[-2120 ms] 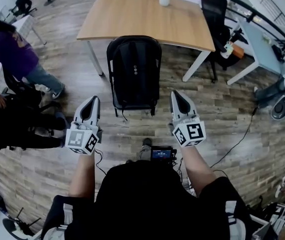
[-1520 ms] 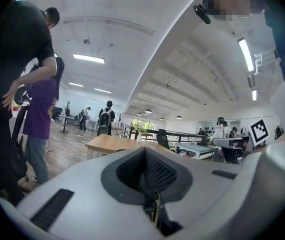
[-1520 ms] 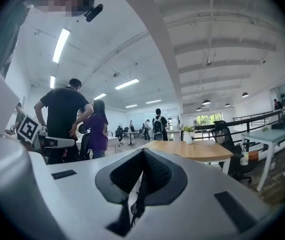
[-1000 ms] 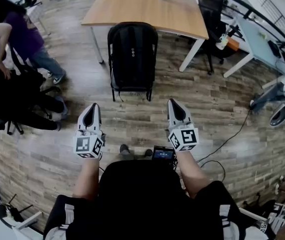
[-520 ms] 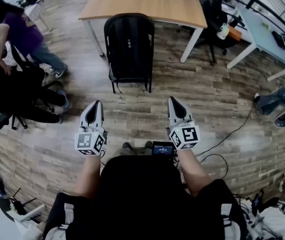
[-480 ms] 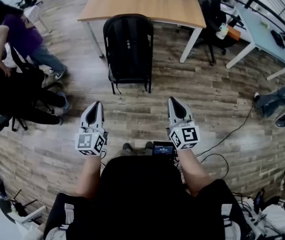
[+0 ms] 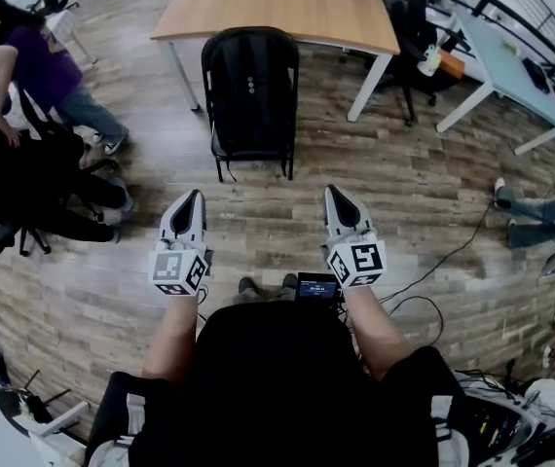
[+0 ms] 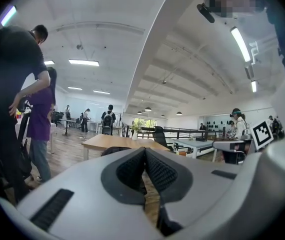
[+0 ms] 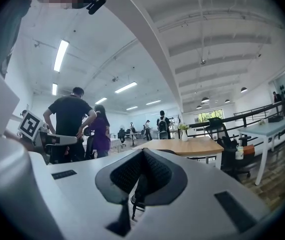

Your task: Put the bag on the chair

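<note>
A black bag (image 7: 250, 81) rests upright on a black chair (image 7: 221, 154) that stands in front of a wooden table (image 7: 287, 8). Both grippers hover over the wooden floor well short of the chair, side by side and pointing toward it. My left gripper (image 7: 194, 197) is shut with nothing between its jaws, and so is my right gripper (image 7: 334, 192). In the left gripper view the shut left gripper (image 8: 144, 151) points at the table, with the bag's dark top (image 8: 113, 150) just left of it. In the right gripper view the right gripper (image 9: 143, 153) is also shut and empty.
Two people (image 7: 34, 66) stand by dark chairs at the left. A black office chair (image 7: 399, 17) and a white table (image 7: 511, 66) are at the back right. A cable (image 7: 453, 251) trails across the floor on the right, near a person's legs (image 7: 540, 212).
The chair with the bag now lies farther from the grippers than two seconds ago. Both grippers stay shut and empty, shifted only slightly forward.
</note>
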Demonstrator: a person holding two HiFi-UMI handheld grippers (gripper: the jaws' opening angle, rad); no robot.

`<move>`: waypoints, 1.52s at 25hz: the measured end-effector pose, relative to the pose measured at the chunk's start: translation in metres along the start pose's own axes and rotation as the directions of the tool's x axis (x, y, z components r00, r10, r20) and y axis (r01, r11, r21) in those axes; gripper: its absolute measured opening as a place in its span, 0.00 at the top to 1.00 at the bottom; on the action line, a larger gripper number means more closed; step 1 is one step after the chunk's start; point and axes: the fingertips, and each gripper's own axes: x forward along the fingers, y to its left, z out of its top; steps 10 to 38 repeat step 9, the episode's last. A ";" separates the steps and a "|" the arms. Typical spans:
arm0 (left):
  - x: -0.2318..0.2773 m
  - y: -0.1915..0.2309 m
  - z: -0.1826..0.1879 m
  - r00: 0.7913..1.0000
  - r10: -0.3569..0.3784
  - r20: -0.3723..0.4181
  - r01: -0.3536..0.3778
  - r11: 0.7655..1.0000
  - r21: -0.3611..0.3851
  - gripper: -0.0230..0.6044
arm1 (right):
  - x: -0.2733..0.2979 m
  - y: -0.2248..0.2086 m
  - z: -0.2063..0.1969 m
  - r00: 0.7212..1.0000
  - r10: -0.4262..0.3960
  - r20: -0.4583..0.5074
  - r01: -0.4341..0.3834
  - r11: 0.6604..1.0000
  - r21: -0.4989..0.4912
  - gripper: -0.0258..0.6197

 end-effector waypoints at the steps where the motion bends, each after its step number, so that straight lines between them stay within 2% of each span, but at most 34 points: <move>1: -0.002 0.002 0.000 1.000 0.003 -0.001 -0.003 1.000 -0.001 0.96 | 0.000 0.001 0.000 1.000 -0.001 0.000 0.001 1.000 0.001 0.95; 9: -0.002 0.017 0.002 1.000 0.017 0.000 -0.017 1.000 -0.012 0.96 | 0.014 0.006 -0.002 1.000 -0.016 -0.012 0.016 1.000 0.000 0.95; 38: -0.002 0.017 0.002 1.000 0.017 0.000 -0.017 1.000 -0.012 0.96 | 0.014 0.006 -0.002 1.000 -0.016 -0.012 0.016 1.000 0.000 0.95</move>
